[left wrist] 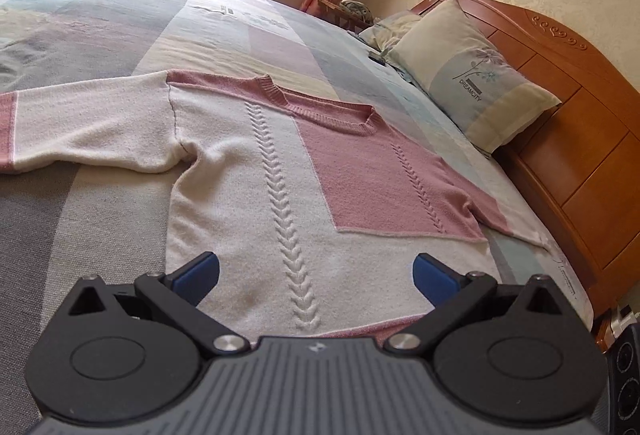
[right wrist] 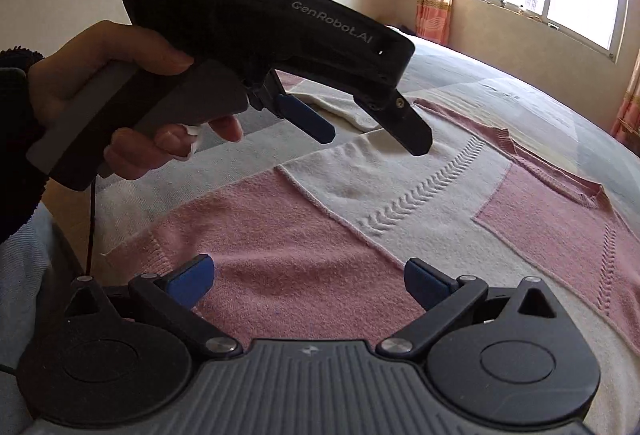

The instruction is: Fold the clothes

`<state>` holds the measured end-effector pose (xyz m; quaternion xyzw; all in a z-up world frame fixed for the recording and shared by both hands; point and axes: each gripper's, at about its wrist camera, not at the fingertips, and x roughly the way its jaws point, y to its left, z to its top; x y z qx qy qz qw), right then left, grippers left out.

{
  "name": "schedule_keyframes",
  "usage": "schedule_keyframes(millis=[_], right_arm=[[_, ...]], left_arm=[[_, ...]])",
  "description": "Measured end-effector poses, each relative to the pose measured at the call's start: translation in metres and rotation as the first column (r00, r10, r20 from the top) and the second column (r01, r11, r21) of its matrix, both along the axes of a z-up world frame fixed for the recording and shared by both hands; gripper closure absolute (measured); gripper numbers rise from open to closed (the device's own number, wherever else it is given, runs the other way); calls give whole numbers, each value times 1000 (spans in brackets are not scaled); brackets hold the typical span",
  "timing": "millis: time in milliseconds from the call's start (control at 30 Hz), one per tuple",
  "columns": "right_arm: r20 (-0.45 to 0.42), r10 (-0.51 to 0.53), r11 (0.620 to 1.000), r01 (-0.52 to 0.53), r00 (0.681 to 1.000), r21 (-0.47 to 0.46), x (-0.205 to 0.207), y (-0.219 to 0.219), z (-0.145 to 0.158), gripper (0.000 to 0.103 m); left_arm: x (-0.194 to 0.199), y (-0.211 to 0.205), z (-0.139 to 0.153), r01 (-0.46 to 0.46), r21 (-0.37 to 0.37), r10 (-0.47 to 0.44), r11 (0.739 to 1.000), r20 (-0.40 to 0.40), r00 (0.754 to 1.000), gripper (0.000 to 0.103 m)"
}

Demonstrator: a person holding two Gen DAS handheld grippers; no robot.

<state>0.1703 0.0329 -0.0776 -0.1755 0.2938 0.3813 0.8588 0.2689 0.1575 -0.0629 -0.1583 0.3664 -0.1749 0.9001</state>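
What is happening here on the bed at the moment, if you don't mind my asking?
A person is about to fold a pink and cream sweater that lies spread flat, front up, on the bed. They hold a gripper in each hand. The left gripper hovers over the cream part near the hem, jaws open and empty. The right gripper hangs over a pink panel, also open. The person's hand grips the left gripper's handle. No fold has been made yet.
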Motion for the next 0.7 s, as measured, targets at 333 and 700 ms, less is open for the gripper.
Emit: schedule_keyframes(millis=[333,700], right_arm=[[-54,-100,995,99,994,-26,-19,-28,-21,0],[-145,-313,949,313,939,-22,-26,-75,-19,0]], left_arm=[[-1,-3,3,1,3,-1,1000,0,1000,1],[-2,-30,-2,54,49,-53,997,-12,999,1]])
